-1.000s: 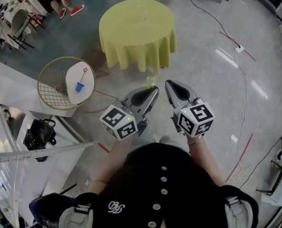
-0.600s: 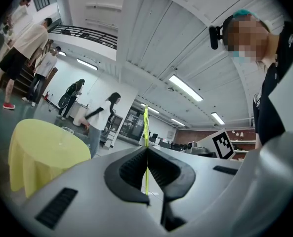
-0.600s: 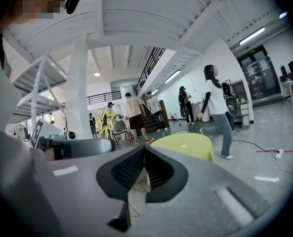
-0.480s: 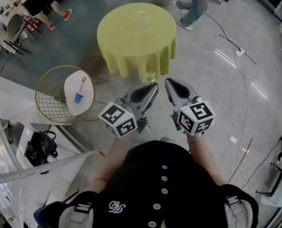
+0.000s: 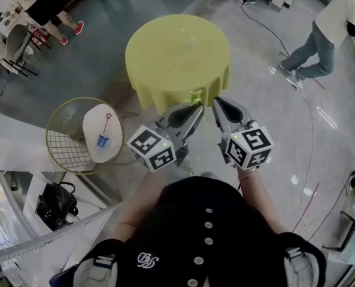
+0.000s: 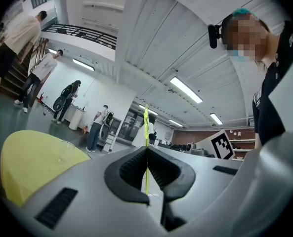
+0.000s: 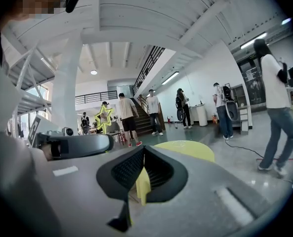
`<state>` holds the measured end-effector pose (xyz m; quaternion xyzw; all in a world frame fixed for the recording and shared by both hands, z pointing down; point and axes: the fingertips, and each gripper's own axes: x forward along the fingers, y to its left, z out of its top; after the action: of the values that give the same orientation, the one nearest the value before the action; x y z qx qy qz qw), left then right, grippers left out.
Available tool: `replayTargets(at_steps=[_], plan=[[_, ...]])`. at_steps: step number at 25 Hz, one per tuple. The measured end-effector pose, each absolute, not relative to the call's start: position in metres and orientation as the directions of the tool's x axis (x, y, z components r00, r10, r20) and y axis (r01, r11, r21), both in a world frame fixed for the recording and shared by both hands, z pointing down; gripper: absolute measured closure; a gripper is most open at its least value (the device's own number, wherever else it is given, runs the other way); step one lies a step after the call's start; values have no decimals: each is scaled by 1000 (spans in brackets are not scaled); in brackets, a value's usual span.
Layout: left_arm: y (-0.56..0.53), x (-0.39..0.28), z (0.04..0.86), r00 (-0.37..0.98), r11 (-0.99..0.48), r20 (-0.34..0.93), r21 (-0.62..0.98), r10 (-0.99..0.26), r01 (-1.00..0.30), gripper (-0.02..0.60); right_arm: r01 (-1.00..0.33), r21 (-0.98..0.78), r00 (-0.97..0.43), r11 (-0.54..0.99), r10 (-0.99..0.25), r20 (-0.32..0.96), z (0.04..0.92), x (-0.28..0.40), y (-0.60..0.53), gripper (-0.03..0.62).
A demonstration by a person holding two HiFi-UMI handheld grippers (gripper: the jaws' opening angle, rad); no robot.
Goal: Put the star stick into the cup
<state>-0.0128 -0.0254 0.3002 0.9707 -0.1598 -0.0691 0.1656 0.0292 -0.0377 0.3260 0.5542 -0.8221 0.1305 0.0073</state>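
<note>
My left gripper [image 5: 195, 109] is shut on a thin yellow-green star stick [image 6: 146, 132]. The stick stands straight up between the pads, and its star [image 5: 194, 95] shows just past the jaw tips, over the near edge of the round yellow table [image 5: 177, 52]. From the right gripper view the star [image 7: 105, 117] rises above the left gripper. A clear cup [image 6: 63, 148] shows faintly on the tabletop, well ahead of both grippers. My right gripper [image 5: 215, 103] hangs beside the left one, its jaws closed with nothing in them [image 7: 144, 149].
A white side table [image 5: 102, 133] with a wire basket stands to the left, carrying a blue cup [image 5: 102, 140] and a red star stick. A black bag [image 5: 56, 203] lies lower left. Cables run over the floor at right. A person [image 5: 327, 34] walks at upper right.
The yellow table has come closer to both grippers and the star now overlaps its near edge. A person has walked from the top centre to the upper right. Both grips are unchanged.
</note>
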Motion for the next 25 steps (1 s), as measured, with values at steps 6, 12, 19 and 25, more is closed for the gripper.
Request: replayTargets(at_steps=[6,12,19,25], plan=[[-64,-20,300,943,-900,-84,337,-321,-276,569,-923,-191,-366,335,-917,161,327,23,-76,592],[-96,-31,303,942,-900,-86,333,-325,-281,569,-931,-182,-347,316,-922,173,333,23,-98,592],[-114,-34,308,941,-891,-79,356,-328,-280,569,-939,-196,-322,284,-925,200,341,24,-113,592],[-122,-31,314,942,-884,-72,375,-329,-280,569,-939,-210,-317,274,-925,210,346,26,-119,592]])
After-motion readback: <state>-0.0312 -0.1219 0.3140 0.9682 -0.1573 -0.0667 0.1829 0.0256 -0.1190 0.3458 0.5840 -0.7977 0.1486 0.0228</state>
